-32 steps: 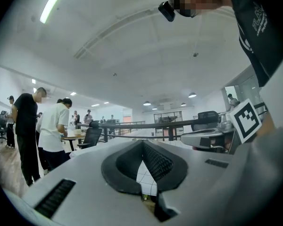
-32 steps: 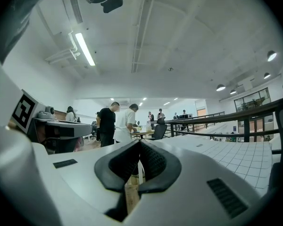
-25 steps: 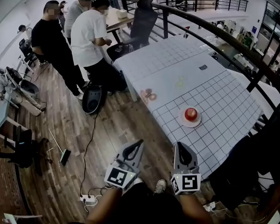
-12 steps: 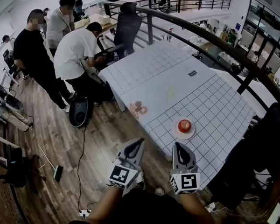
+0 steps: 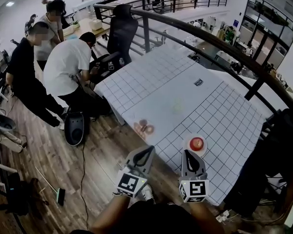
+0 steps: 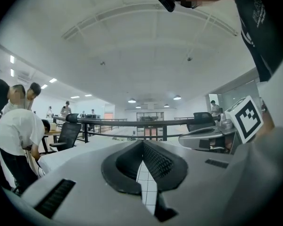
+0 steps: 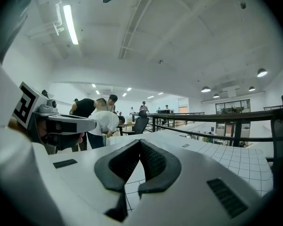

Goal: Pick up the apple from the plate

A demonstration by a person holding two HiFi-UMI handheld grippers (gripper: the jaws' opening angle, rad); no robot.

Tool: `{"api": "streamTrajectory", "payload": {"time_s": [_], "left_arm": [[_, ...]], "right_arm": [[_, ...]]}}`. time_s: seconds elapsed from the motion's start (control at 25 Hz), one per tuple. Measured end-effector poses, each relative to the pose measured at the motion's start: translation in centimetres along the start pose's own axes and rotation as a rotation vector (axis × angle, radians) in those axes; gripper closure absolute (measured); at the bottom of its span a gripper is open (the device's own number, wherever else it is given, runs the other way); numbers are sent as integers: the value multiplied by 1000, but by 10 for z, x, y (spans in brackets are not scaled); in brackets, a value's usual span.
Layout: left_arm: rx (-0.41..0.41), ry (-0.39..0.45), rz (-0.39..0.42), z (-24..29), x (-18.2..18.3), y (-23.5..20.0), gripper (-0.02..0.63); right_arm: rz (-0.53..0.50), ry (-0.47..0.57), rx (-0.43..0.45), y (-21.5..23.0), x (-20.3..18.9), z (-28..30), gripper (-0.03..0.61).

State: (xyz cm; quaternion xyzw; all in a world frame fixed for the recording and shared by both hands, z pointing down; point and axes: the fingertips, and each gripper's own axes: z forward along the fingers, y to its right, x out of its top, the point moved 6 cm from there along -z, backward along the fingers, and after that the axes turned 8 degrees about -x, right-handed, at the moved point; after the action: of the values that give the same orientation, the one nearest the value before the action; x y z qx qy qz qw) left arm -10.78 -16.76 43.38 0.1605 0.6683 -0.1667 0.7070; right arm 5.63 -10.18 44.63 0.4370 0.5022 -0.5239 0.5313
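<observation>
A red apple sits on a small white plate near the front edge of the grid-patterned table. My right gripper is held level just short of the plate, its tip close to the plate's near rim, and its jaws are shut with nothing in them. My left gripper is to its left, at the table's near edge, also shut and empty. In the left gripper view the jaw tips of the left gripper meet. The right gripper view shows the right gripper the same way. Neither gripper view shows the apple.
A pink ring-shaped object lies on the table's left front edge, and a small dark card lies farther back. Several people stand at the left near a black chair. A curved railing runs behind the table.
The table, plate and apple have come closer to both grippers. The right gripper's tip now lies just below the plate. Both grippers stayed shut.
</observation>
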Motion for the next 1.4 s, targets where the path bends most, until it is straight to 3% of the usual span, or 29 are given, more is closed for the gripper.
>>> {"api": "streamTrajectory", "payload": {"time_s": [0.24,0.44,0.68,1.04,1.4], "left_arm": [[-74,-12,-3,12,-6,-24,592],[-137,34,-23,35,-3,-22,592],[-181,-10,-15,69,-13,-17,592],[-195,-81,-15,124,-26,-5,592],[-148,-200,-46,158,-66,10,592]], "right_arm": [[-7,-24,-67,-7,0,15,555],[-12,-52,-137,14,-5,12,555],[11,-76,-183,45,-18,18,555],[27,-148,-172,93,-46,27,555],[16,-241,-67,113,-92,48,544]]}}
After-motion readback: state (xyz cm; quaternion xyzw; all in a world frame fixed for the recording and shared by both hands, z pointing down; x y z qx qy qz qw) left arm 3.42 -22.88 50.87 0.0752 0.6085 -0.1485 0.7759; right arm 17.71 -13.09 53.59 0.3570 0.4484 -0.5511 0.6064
